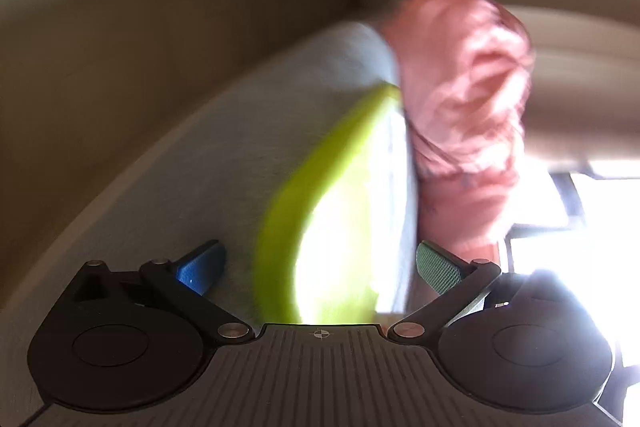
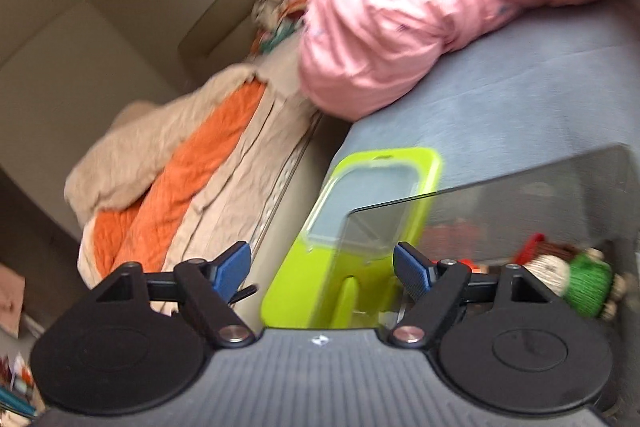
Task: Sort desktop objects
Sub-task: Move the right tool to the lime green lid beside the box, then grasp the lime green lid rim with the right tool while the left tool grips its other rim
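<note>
Both our grippers hang spread wide, the left gripper (image 1: 320, 267) and the right gripper (image 2: 322, 267), gripping nothing. The green lid (image 2: 352, 227) lies flat on the grey-blue surface (image 2: 520, 99), partly under a clear box (image 2: 500, 211). Its long axis runs from six o'clock towards one o'clock, handle end nearest us. The risk: the view is smeared, so a hurried pinch could skid off it or knock the box.
</note>
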`<action>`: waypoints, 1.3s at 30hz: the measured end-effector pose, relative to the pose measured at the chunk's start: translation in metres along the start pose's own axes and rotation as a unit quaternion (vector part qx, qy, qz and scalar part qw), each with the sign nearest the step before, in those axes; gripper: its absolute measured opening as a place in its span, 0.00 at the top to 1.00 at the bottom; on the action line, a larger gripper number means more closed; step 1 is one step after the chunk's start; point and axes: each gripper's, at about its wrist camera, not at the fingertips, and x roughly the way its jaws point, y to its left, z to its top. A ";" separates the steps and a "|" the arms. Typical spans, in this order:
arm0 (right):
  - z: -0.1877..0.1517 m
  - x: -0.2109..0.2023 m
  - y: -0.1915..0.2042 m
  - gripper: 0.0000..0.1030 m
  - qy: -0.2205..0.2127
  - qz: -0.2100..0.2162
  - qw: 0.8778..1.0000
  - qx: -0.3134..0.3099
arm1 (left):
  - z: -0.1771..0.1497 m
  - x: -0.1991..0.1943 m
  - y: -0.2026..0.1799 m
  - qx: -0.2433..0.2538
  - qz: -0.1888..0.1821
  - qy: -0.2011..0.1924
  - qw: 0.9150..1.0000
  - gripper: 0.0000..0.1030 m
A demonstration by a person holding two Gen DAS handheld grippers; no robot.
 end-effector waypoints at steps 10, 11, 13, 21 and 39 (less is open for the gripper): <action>0.004 0.053 0.035 0.16 0.045 0.008 0.999 -0.030 | -0.013 0.030 -0.029 0.048 0.048 0.014 0.998 0.00; 0.005 0.056 0.037 0.16 0.048 0.004 0.998 -0.029 | -0.012 0.031 -0.030 0.029 0.056 0.000 0.998 0.00; 0.002 0.049 0.037 0.16 0.041 0.009 0.999 -0.029 | -0.013 0.028 -0.028 -0.010 0.056 -0.027 0.998 0.00; -0.008 0.020 0.024 0.15 0.013 0.023 1.000 -0.014 | -0.013 0.018 -0.076 0.006 -0.113 -0.076 0.991 0.00; -0.015 0.056 0.003 0.10 0.053 0.056 0.986 0.145 | -0.007 0.075 -0.134 -0.023 -0.021 -0.111 0.993 0.89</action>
